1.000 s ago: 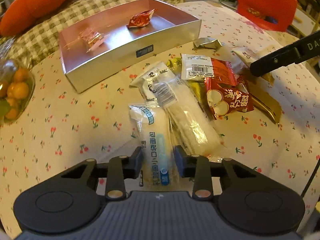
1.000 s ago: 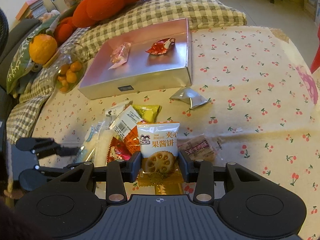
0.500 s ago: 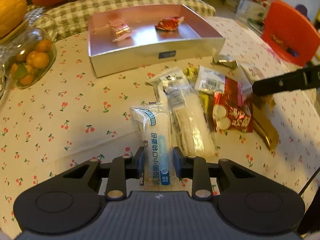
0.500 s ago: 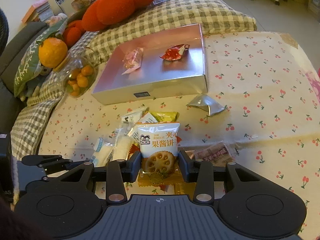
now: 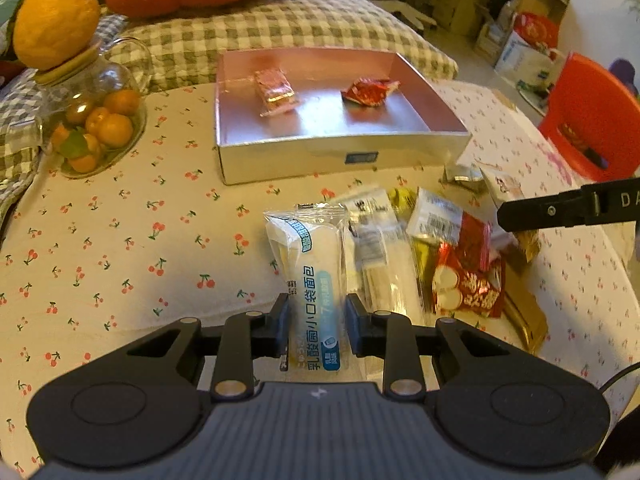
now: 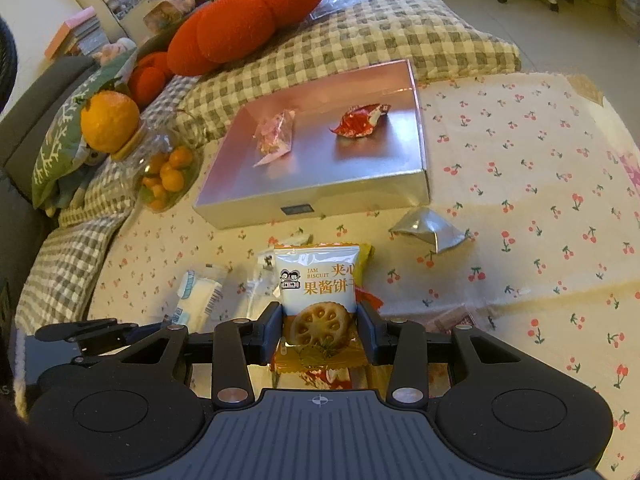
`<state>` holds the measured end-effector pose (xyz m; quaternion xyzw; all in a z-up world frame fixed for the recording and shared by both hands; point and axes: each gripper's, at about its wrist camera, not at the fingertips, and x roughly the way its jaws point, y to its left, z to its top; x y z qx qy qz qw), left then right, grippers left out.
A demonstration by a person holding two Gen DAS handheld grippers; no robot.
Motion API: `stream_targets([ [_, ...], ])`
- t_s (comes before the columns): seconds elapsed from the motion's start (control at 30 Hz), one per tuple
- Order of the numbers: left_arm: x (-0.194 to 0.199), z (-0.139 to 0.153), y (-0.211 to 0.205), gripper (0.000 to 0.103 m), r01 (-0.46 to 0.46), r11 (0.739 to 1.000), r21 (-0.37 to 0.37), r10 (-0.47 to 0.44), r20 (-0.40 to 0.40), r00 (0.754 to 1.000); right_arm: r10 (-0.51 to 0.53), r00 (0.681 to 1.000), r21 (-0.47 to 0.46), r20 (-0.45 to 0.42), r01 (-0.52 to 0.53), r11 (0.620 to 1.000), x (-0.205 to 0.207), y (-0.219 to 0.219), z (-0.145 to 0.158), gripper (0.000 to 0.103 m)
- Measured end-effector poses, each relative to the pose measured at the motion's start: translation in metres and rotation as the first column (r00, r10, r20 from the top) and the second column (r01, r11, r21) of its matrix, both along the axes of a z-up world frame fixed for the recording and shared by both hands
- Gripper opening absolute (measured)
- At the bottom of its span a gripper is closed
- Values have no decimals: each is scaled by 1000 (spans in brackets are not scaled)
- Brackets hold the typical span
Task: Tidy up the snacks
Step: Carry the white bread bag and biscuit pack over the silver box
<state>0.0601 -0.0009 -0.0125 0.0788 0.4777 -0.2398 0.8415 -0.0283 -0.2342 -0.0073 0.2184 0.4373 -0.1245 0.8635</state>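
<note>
My left gripper (image 5: 316,326) is shut on a white and blue bread packet (image 5: 314,276) and holds it above the cloth. My right gripper (image 6: 320,330) is shut on a jam biscuit packet (image 6: 316,284), lifted over the snack pile. The silver box (image 5: 340,158) stands beyond, also in the right wrist view (image 6: 320,200). It holds a pink snack (image 5: 276,90) and a red snack (image 5: 370,90). A pile of packets (image 5: 440,264) lies right of my left gripper. The right gripper's finger (image 5: 560,210) shows at the right of the left wrist view.
A glass jar of small oranges (image 5: 92,128) with a big orange (image 5: 56,20) on its lid stands left of the box. A silver wrapper (image 6: 432,228) lies in front of the box's right corner. Checked cushions (image 6: 340,48) and a red plush (image 6: 248,20) lie behind. A red chair (image 5: 592,120) stands at the right.
Both grippers have risen and pulled back with their packets. The box and the jar now show farther ahead and more fully in both views.
</note>
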Motion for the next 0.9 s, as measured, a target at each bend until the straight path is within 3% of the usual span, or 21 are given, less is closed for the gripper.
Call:
stream_targets([
  [0.63, 47, 25, -19, 26, -145, 975, -167, 150, 15, 989, -137, 982, 22, 130, 135, 991, 39, -40, 15, 39],
  [0.9, 78, 29, -44, 26, -148, 970, -193, 157, 32, 987, -156, 964, 16, 217, 156, 988, 56, -56, 10, 39],
])
